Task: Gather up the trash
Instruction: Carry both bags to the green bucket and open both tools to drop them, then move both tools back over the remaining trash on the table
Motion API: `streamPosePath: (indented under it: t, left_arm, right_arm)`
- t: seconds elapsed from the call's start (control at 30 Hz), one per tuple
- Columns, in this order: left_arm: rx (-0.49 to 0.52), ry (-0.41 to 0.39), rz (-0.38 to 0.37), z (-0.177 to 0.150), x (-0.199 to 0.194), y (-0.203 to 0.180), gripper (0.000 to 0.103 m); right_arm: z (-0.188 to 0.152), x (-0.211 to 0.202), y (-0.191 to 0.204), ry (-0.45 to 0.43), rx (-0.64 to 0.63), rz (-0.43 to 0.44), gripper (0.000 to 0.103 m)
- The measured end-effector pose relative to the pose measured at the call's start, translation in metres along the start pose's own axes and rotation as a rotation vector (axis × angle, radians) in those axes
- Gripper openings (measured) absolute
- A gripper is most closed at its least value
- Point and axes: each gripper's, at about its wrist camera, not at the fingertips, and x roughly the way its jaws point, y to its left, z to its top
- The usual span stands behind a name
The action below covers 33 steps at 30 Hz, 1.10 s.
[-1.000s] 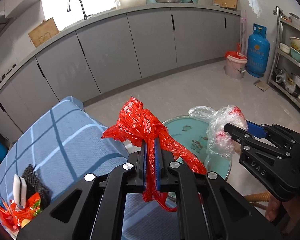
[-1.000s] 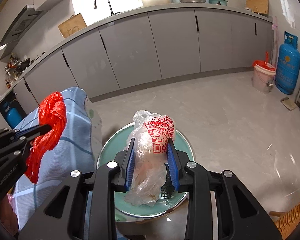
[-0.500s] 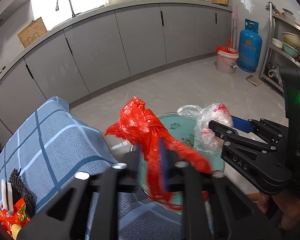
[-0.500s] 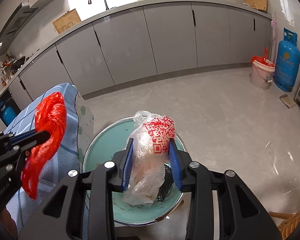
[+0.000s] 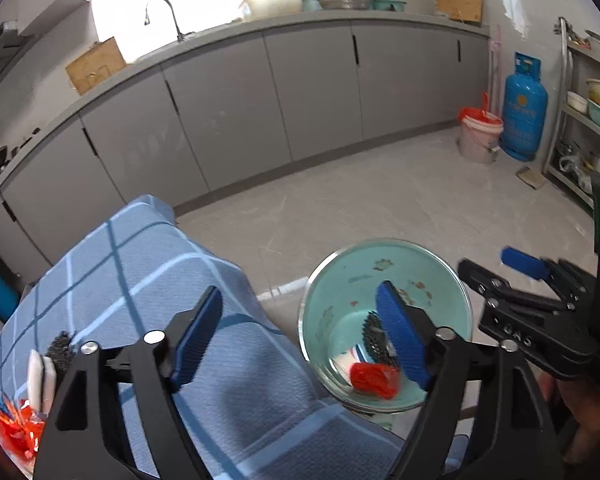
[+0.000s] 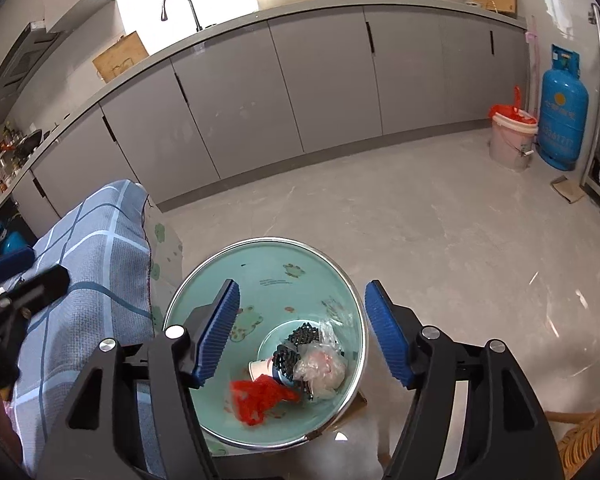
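The crumpled red plastic bag [image 6: 260, 398] and the clear plastic bag [image 6: 320, 368] are seen at the bottom of the round teal metal basin [image 6: 260, 264]. Both lie below the right gripper [image 6: 302, 330], whose jaws are spread wide. The left gripper [image 5: 300, 336] is also held wide, with nothing between its jaws.

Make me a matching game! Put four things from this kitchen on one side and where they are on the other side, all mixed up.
Things:
1. red bag
2. gas cylinder
3. tap
4. sponge

Places:
A. on the checked cloth
B. inside the green basin
C. on the floor by the pink bucket
D. up on the counter

Pairs: 1-B, 2-C, 3-D, 4-A
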Motion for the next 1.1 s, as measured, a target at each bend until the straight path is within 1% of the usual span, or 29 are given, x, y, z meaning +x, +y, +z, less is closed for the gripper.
streamPosePath:
  t: [0.13,0.27,0.37,0.47,0.53,0.67,0.73,0.8,0.9,0.93,1.03,1.1]
  left_arm:
    - [-0.020,-0.019,0.015,0.004,-0.015,0.012,0.085]
    - [-0.029,-0.036,0.029,0.005,-0.034,0.022,0.086]
    - [-0.047,-0.046,0.041,0.003,-0.051,0.034,0.086]
    - [-0.056,-0.074,0.060,0.002,-0.072,0.047,0.088]
    - [-0.064,-0.090,0.077,0.000,-0.086,0.059,0.089]
    - [-0.099,-0.109,0.124,-0.011,-0.115,0.091,0.090]
    - [-0.123,-0.114,0.159,-0.020,-0.129,0.110,0.092]
    - [-0.147,-0.114,0.210,-0.035,-0.142,0.133,0.092]
    - [-0.180,-0.094,0.279,-0.057,-0.153,0.161,0.092]
    - [-0.204,-0.079,0.316,-0.070,-0.158,0.177,0.092]
    - [-0.253,-0.031,0.396,-0.099,-0.164,0.210,0.092]
    - [-0.296,0.020,0.448,-0.123,-0.166,0.235,0.092]
  right_arm:
    - [-0.003,-0.009,0.006,0.002,0.001,0.007,0.069]
    - [-0.006,-0.020,0.018,0.002,-0.001,0.029,0.071]
    - [-0.008,-0.030,0.035,-0.001,-0.017,0.059,0.073]
    - [-0.012,-0.040,0.060,0.002,-0.044,0.103,0.074]
    - [-0.014,-0.046,0.074,0.004,-0.062,0.129,0.075]
    - [-0.024,-0.060,0.112,0.013,-0.117,0.192,0.078]
    - [-0.028,-0.065,0.128,0.023,-0.140,0.219,0.079]
    - [-0.035,-0.070,0.147,0.033,-0.169,0.250,0.079]
    - [-0.043,-0.075,0.172,0.043,-0.211,0.283,0.079]
    - [-0.046,-0.076,0.182,0.046,-0.227,0.295,0.079]
    - [-0.051,-0.080,0.205,0.051,-0.263,0.318,0.079]
    - [-0.056,-0.082,0.222,0.051,-0.290,0.333,0.079]
